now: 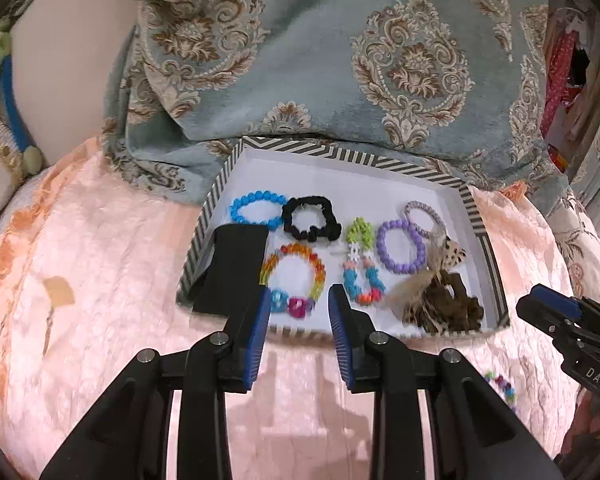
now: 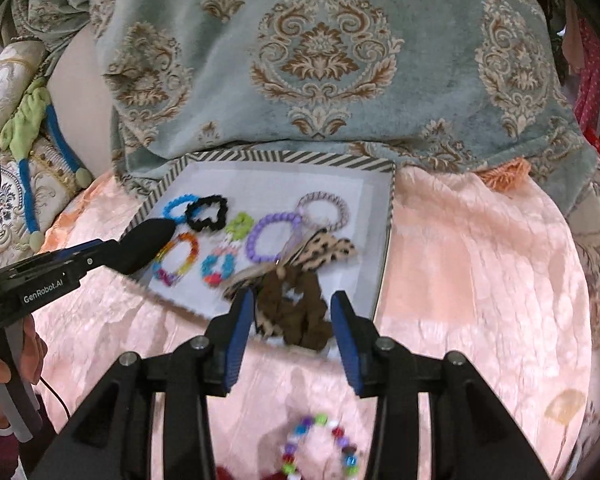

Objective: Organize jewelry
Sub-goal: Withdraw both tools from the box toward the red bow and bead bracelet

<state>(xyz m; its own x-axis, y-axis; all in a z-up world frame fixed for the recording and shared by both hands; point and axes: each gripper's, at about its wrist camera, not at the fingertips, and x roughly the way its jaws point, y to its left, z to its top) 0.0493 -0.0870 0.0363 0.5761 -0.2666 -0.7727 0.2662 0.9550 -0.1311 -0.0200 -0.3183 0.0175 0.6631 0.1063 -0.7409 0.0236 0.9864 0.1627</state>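
Observation:
A striped-rim tray (image 1: 340, 153) (image 2: 280, 156) lies on the pink bedspread with several bracelets and hair ties in it: a blue bead bracelet (image 1: 256, 210), a black scrunchie (image 1: 310, 218), a rainbow bracelet (image 1: 294, 276), a purple bead bracelet (image 1: 400, 250) and a brown scrunchie (image 2: 304, 320). A black band (image 1: 228, 268) drapes over the tray's left rim. My left gripper (image 1: 300, 308) is open and empty, just short of the tray's near rim. My right gripper (image 2: 292, 304) is open too, before the brown scrunchie and clear of it. A multicoloured bead bracelet (image 2: 320, 448) lies on the bedspread under it.
A blue-grey damask cushion (image 2: 320, 60) rises right behind the tray. A green and blue soft item (image 2: 40, 128) lies at the far left. Bare pink bedspread (image 2: 480, 280) spreads to the right of the tray. A hand (image 2: 0, 360) holds the left gripper's handle.

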